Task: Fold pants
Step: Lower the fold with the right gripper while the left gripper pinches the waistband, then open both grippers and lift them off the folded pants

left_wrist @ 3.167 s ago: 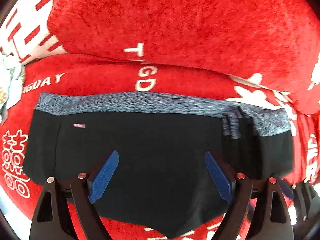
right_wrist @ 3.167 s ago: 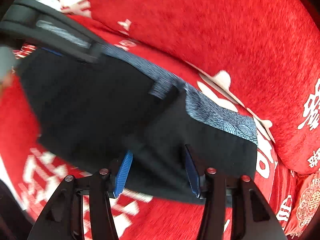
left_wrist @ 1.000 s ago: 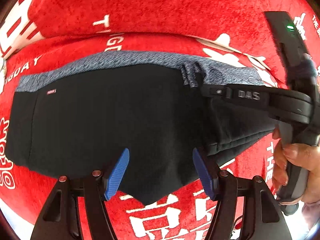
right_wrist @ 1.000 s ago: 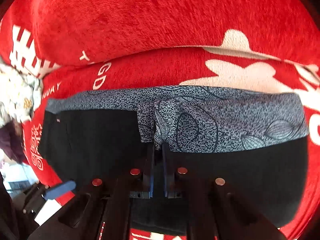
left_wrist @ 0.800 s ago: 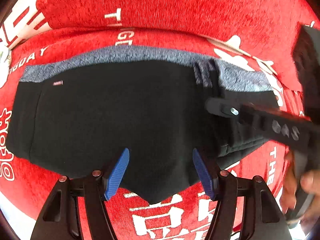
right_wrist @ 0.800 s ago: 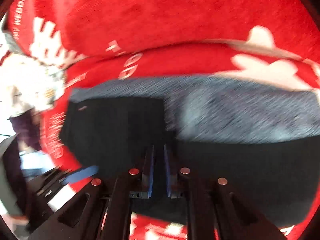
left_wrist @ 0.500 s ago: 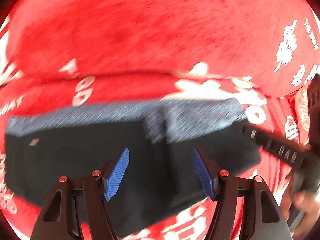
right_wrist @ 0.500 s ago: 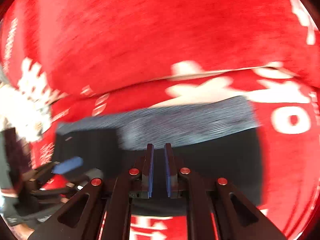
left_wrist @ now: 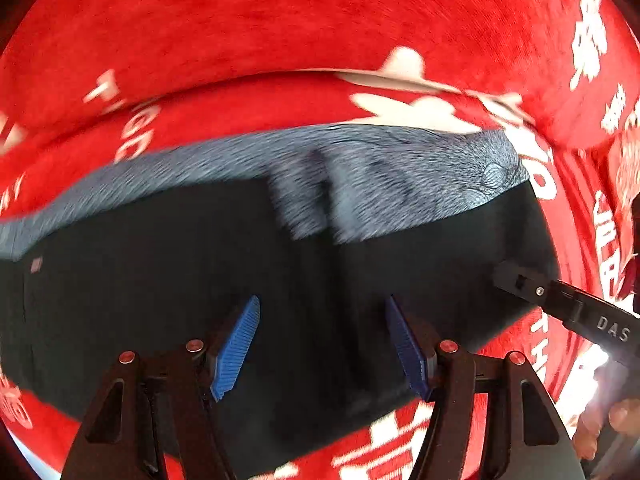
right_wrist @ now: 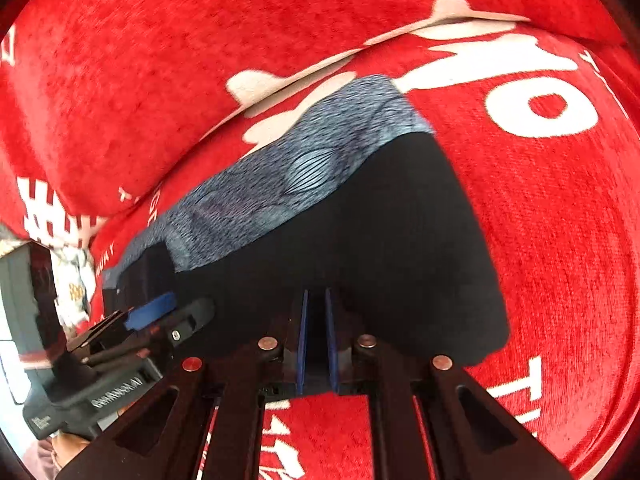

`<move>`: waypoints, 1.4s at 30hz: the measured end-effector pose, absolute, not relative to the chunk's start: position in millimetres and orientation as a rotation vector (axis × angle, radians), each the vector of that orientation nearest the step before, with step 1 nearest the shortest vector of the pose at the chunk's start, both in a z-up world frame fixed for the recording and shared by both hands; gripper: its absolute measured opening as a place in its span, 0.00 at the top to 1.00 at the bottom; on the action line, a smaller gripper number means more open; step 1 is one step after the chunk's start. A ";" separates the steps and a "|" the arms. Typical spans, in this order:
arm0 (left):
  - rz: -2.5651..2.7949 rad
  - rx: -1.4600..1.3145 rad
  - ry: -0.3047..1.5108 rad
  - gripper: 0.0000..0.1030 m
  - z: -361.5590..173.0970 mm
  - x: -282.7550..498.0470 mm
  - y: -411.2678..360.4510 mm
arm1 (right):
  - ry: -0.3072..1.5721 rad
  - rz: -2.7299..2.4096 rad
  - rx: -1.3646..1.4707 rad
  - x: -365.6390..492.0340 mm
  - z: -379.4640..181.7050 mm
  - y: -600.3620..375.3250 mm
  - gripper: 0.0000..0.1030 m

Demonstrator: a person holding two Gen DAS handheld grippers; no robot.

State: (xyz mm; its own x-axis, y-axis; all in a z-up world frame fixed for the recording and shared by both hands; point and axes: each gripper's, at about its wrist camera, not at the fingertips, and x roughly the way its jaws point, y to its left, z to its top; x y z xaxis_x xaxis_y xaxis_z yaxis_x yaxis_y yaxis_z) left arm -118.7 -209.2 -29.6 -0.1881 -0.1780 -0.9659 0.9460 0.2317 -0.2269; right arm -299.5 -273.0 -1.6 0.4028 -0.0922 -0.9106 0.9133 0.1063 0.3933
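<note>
Left wrist: black pants (left_wrist: 200,280) (grey waistband) lie flat; left tongs (left_wrist: 320,344) released, right tongs (right_wrist: 315,336) clenched empty.

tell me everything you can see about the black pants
The pants are black, soft-looking fabric with a wide grey patterned waistband. They lie flat and folded on the red printed blanket, waistband at the far edge. A small tag shows near the left end. The left claw hangs open above them.

Motion blur smears the grey waistband (left_wrist: 360,184) in the left wrist view, so its pattern is unreadable. The pants (left_wrist: 160,288) run past that picture's left edge. White lettering (right_wrist: 540,92) on the red cover is cropped, illegible.
</note>
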 end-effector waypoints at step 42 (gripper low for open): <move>-0.829 0.659 1.460 0.04 -22.5 51.4 -17.2 | 1.277 -0.543 0.887 -100.7 10.1 -135.7 0.20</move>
State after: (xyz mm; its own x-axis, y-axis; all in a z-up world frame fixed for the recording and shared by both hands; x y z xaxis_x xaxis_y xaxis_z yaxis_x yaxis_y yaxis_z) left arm 51.4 -17.2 -22.5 -0.0665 -0.0831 -0.9943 0.8112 0.5758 -0.1024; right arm -100.7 -135.7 10.1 0.2361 0.1208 -0.9642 0.7780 0.5710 0.2620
